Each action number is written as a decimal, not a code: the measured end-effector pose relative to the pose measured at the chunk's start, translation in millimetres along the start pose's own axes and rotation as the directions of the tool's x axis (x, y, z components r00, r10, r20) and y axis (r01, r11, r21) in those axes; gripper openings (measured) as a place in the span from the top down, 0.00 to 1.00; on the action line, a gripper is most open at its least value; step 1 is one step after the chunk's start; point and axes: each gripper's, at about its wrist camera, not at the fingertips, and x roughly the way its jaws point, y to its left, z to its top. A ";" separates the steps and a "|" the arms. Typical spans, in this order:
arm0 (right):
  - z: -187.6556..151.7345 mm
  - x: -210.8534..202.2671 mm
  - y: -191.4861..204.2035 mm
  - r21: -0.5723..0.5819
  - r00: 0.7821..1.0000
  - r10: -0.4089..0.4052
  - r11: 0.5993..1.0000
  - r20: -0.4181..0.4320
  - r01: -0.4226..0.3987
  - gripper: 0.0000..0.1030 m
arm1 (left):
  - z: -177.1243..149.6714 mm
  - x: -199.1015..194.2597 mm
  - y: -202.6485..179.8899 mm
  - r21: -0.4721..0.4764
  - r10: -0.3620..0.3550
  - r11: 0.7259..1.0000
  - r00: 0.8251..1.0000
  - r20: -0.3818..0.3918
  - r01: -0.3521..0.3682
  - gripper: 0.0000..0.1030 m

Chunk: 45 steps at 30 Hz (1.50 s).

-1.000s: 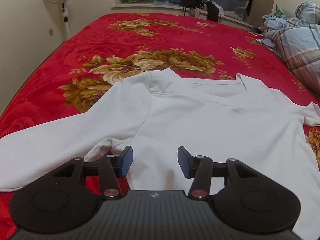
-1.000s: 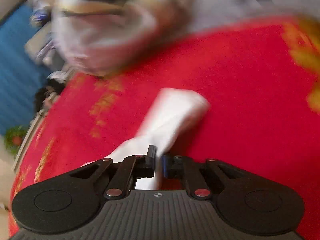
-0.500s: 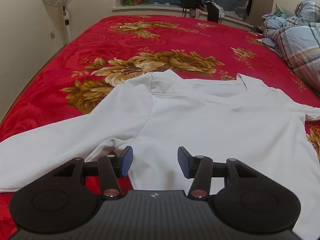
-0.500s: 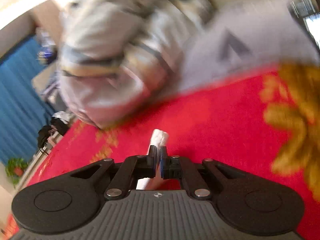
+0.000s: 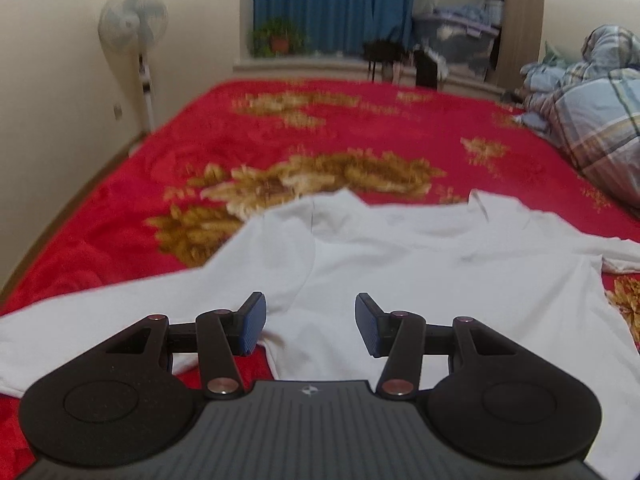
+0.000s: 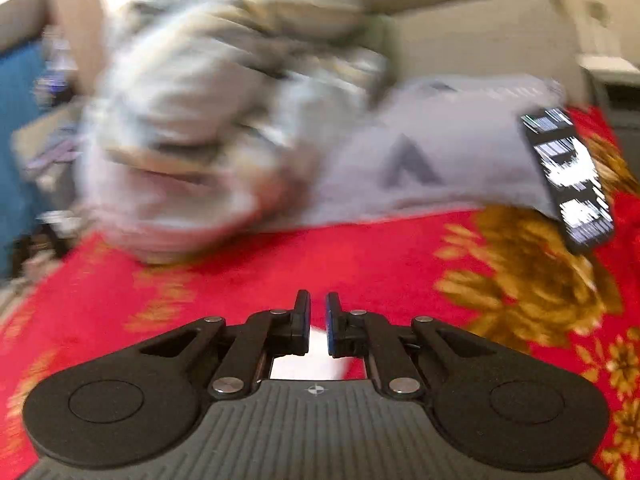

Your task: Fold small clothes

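Observation:
A white long-sleeved shirt (image 5: 420, 264) lies spread flat on the red flowered bedspread (image 5: 320, 132), neck away from me. My left gripper (image 5: 310, 322) is open and empty, just above the shirt's near part by the left armpit. My right gripper (image 6: 318, 322) has its jaws a narrow gap apart, with white sleeve cloth (image 6: 316, 356) seen between and below them. Whether it still grips the cloth is unclear, since the view is blurred.
A plaid quilt (image 5: 592, 120) is heaped at the bed's right side, also in the right wrist view (image 6: 208, 120). A grey pillow (image 6: 432, 160) and a phone (image 6: 568, 176) lie beyond my right gripper. A standing fan (image 5: 134, 28) is by the left wall.
My right gripper has swung up and right, and its jaws have parted slightly; the sleeve no longer sticks out past the tips. My left gripper tilted up a little, still open.

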 end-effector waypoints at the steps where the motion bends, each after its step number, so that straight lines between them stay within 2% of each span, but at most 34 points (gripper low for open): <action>1: 2.0 -17.1 9.2 -0.022 0.998 0.064 0.998 -0.004 -0.064 0.91 | -1.5 -7.7 -0.3 -0.002 -0.008 1.000 1.000 0.014 0.008 0.47; 3: 3.8 -55.4 29.2 -0.079 0.977 0.208 0.974 -0.040 -0.211 0.91 | -5.9 -24.0 -0.3 -0.007 -0.029 1.000 0.999 0.026 0.029 0.47; 5: 3.2 -95.4 40.8 -0.116 0.941 0.329 0.934 -0.080 -0.337 0.86 | -14.4 -42.6 1.7 -0.008 -0.051 0.999 0.998 0.025 0.051 0.47; 7: -2.5 -136.6 46.7 -0.152 0.899 0.418 0.887 -0.131 -0.435 0.81 | -24.4 -60.5 5.2 -0.003 -0.068 0.998 0.998 0.017 0.068 0.47; 10: -20.5 -188.0 46.3 -0.177 0.845 0.477 0.834 -0.244 -0.522 0.80 | -46.0 -87.9 15.6 -0.031 -0.089 0.996 0.996 -0.007 0.089 0.47; 12: -40.4 -214.0 39.3 -0.177 0.816 0.469 0.819 -0.338 -0.545 0.78 | -66.5 -103.8 22.9 -0.078 -0.106 0.992 0.994 -0.038 0.103 0.47; 16: -98.7 -241.4 21.7 -0.203 0.756 0.382 0.809 -0.532 -0.552 0.75 | -110.6 -123.5 26.4 -0.160 -0.140 0.980 0.982 -0.131 0.118 0.48; 18: -136.2 -249.3 15.1 -0.239 0.713 0.302 0.800 -0.633 -0.551 0.72 | -131.7 -125.9 23.5 -0.194 -0.141 0.976 0.968 -0.209 0.101 0.48; 19: -152.5 -253.9 10.9 -0.250 0.700 0.257 0.807 -0.667 -0.535 0.72 | -141.5 -125.8 22.8 -0.210 -0.140 0.974 0.960 -0.243 0.089 0.48; 21: -184.0 -260.9 6.9 -0.306 0.663 0.168 0.787 -0.730 -0.536 0.71 | -156.0 -121.8 19.7 -0.239 -0.146 0.969 0.935 -0.325 0.068 0.48; 22: -194.9 -264.6 6.5 -0.350 0.670 0.122 0.776 -0.732 -0.524 0.71 | -162.2 -120.0 17.5 -0.243 -0.142 0.968 0.922 -0.360 0.055 0.48; 23: -202.3 -267.6 4.7 -0.378 0.687 0.099 0.774 -0.719 -0.508 0.71 | -168.5 -117.9 16.5 -0.244 -0.135 0.969 0.911 -0.391 0.039 0.52; 24: -209.1 -268.3 4.9 -0.400 0.689 0.081 0.764 -0.720 -0.507 0.71 | -171.6 -115.4 16.1 -0.245 -0.128 0.969 0.903 -0.409 0.026 0.57; 26: -219.7 -269.1 2.9 -0.412 0.670 0.047 0.755 -0.741 -0.509 0.71 | -177.1 -113.7 14.2 -0.248 -0.121 0.969 0.897 -0.425 0.013 0.79; 27: -219.8 -269.5 1.9 -0.405 0.671 0.051 0.763 -0.740 -0.504 0.72 | -177.3 -113.6 12.7 -0.238 -0.116 0.971 0.897 -0.427 0.012 0.89; 28: -219.4 -270.2 2.2 -0.402 0.672 0.056 0.764 -0.738 -0.505 0.83 | -177.5 -114.7 12.1 -0.232 -0.119 0.973 0.896 -0.427 0.018 0.94; 29: -218.0 -272.3 2.9 -0.396 0.667 0.066 0.760 -0.742 -0.516 0.95 | -176.6 -119.4 12.6 -0.238 -0.121 0.971 0.901 -0.416 0.020 0.95; 31: -203.9 -278.1 -1.3 -0.346 0.669 0.117 0.783 -0.734 -0.517 0.95 | -167.5 -137.1 14.3 -0.244 -0.125 0.969 0.925 -0.360 0.036 0.96; 33: -181.8 -287.1 -10.5 -0.261 0.676 0.200 0.816 -0.709 -0.516 0.96 | -156.9 -162.6 15.3 -0.236 -0.131 0.970 0.954 -0.268 0.066 0.96; 34: -167.1 -294.7 -16.0 -0.206 0.677 0.255 0.828 -0.691 -0.522 0.96 | -154.7 -172.5 17.8 -0.242 -0.130 0.968 0.962 -0.241 0.070 0.96; 36: -149.6 -309.0 -24.6 -0.178 0.689 0.301 0.828 -0.660 -0.532 0.96 | -157.2 -184.9 23.4 -0.261 -0.122 0.963 0.968 -0.217 0.063 0.96; 38: -147.9 -315.8 -32.1 -0.195 0.699 0.275 0.836 -0.660 -0.513 0.97 | -163.3 -180.8 26.4 -0.266 -0.109 0.963 0.960 -0.257 0.038 0.95; 39: -153.0 -314.7 -35.0 -0.206 0.691 0.247 0.840 -0.679 -0.503 0.96 | -166.2 -173.3 26.6 -0.264 -0.107 0.964 0.951 -0.291 0.028 0.95; 41: -170.8 -306.7 -35.6 -0.259 0.672 0.158 0.840 -0.723 -0.477 0.96 | -174.6 -155.7 26.8 -0.257 -0.115 0.966 0.915 -0.386 0.013 0.94; 42: -178.7 -300.7 -33.3 -0.291 0.672 0.112 0.840 -0.732 -0.457 0.96 | -176.5 -152.4 26.1 -0.242 -0.084 0.970 0.911 -0.404 -0.019 0.94; 43: -183.9 -296.8 -30.7 -0.322 0.682 0.077 0.839 -0.728 -0.439 0.95 | -175.8 -155.0 22.9 -0.205 -0.045 0.978 0.919 -0.391 -0.039 0.93; 44: -184.6 -297.3 -27.1 -0.359 0.709 0.056 0.832 -0.703 -0.422 0.95 | -172.4 -162.0 17.7 -0.167 -0.025 0.985 0.938 -0.346 -0.035 0.93; 45: -183.0 -300.8 -23.3 -0.398 0.747 0.052 0.820 -0.663 -0.411 0.94 | -168.1 -169.4 12.9 -0.147 -0.031 0.989 0.954 -0.297 -0.014 0.92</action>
